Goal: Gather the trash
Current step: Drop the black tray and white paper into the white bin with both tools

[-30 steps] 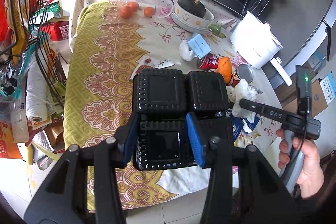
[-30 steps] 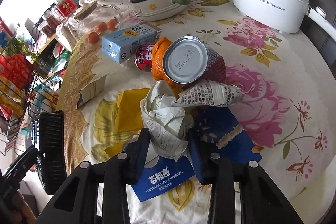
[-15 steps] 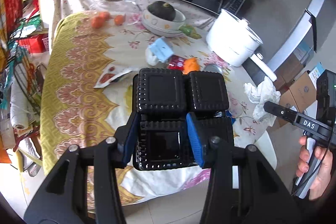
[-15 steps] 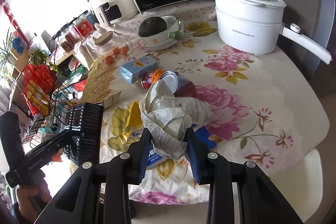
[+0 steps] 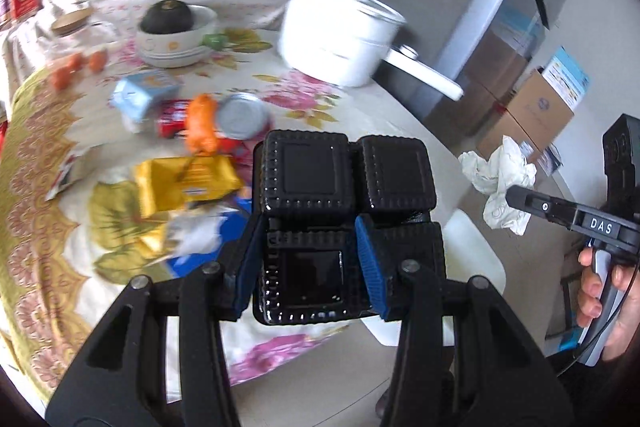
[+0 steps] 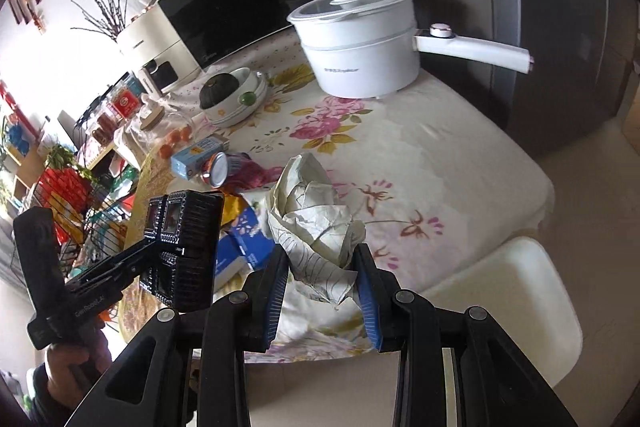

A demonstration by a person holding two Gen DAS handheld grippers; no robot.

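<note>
The left gripper [image 5: 308, 263] is clamped about halfway on a black plastic tray [image 5: 344, 211] with four square compartments, its blue pads pressing the walls of the near left compartment. The right gripper [image 6: 322, 283] is nearly closed on a crumpled paper wad [image 6: 316, 227], pinched at its lower end while most of it billows above the pads.

Taking the white pot [image 6: 360, 47] at the far side of the table [image 6: 460, 147] as the landmark: both held pieces hang on the near side of it, out past the table's front edge, above a white stool [image 6: 520, 295]. The remaining trash lies on the cloth to the left of the pot and nearer the camera: a blue carton [image 5: 144, 95], a tin can [image 5: 240, 115], a yellow wrapper [image 5: 184, 183] and blue packets.

The likeliest failure, judging by the grip, is the paper slipping free, since only a thin fold sits between the pads. The tray is held by one corner compartment, so it could twist or pivot if swung quickly. No bin is visible in either view, so where the pieces are to be dropped cannot be told.
</note>
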